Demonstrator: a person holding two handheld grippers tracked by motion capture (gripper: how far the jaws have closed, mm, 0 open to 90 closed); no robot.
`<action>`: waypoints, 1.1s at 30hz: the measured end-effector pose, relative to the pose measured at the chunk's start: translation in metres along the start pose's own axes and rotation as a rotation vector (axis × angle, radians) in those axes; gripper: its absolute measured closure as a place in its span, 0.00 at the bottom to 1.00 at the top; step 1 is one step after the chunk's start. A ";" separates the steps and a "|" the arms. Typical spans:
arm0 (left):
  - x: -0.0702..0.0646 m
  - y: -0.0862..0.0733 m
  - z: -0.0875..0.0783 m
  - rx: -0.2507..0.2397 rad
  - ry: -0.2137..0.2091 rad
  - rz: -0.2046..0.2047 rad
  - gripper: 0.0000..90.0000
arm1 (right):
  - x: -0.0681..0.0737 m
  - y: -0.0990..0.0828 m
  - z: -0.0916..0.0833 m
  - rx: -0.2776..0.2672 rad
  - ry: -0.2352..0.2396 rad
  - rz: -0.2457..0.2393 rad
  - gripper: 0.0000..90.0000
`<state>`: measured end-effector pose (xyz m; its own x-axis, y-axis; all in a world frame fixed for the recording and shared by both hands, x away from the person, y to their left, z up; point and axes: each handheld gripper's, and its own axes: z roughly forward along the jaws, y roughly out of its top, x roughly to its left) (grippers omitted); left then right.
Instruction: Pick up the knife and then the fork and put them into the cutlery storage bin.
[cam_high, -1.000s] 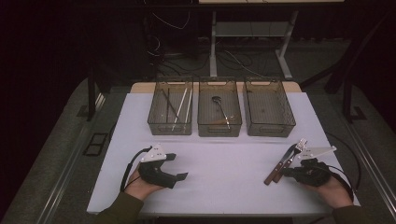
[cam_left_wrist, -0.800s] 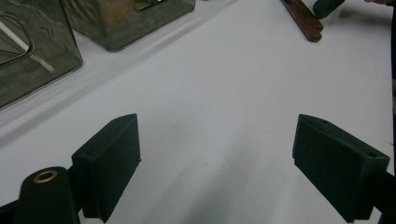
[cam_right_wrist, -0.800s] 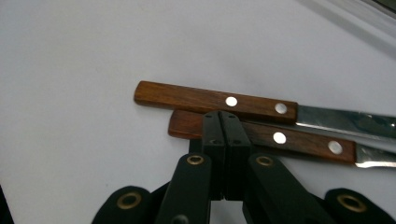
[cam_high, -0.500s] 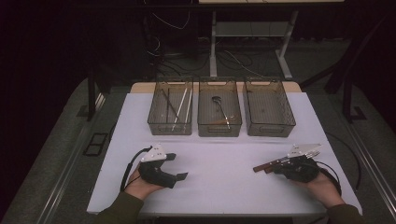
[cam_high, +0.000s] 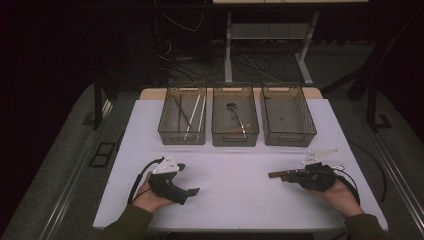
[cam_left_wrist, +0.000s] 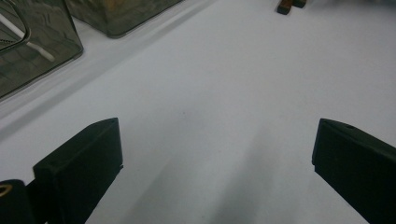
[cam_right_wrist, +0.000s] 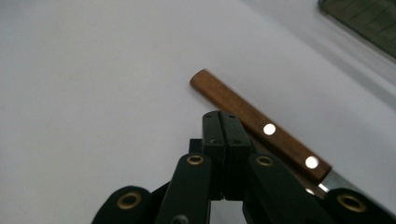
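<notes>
My left gripper (cam_high: 187, 187) rests at the front left of the white table (cam_high: 235, 200), held by a hand. Its jaws (cam_left_wrist: 215, 154) stand wide open and have just been opening; only bare table lies between them. My right gripper (cam_high: 286, 176) lies low at the front right and points left, its jaws (cam_right_wrist: 226, 126) shut flat against each other with nothing between them. A knife with a riveted brown wooden handle (cam_right_wrist: 252, 119) lies on the table right beside these jaws, its handle end (cam_high: 276, 174) poking out to the left. Its blade is hidden under the gripper.
Three clear bins stand in a row at the back of the table. The left bin (cam_high: 181, 136) holds several thin sticks, the middle bin (cam_high: 235, 140) a dark ladle, and the right bin (cam_high: 290, 137) looks empty. The left bin's corner (cam_left_wrist: 32, 51) shows in the left gripper view.
My right gripper and the knife have swung from pointing diagonally up-left to lying level and pointing left. The left hand has stayed put.
</notes>
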<state>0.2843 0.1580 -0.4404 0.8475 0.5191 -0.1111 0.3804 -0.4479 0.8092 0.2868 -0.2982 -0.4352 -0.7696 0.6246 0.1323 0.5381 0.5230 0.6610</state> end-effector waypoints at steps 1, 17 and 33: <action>0.000 0.000 0.000 0.002 0.001 -0.001 0.00 | 0.001 -0.002 0.001 0.010 0.000 -0.003 1.00; -0.002 -0.001 0.002 0.002 -0.013 0.013 0.00 | -0.012 0.010 0.020 0.002 -0.049 -0.003 1.00; -0.002 -0.002 0.006 0.002 -0.036 0.032 0.00 | -0.031 0.033 0.041 0.000 -0.152 0.030 1.00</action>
<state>0.2845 0.1531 -0.4453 0.8721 0.4778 -0.1056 0.3531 -0.4652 0.8117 0.3422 -0.2767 -0.4479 -0.6921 0.7208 0.0383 0.5601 0.5028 0.6584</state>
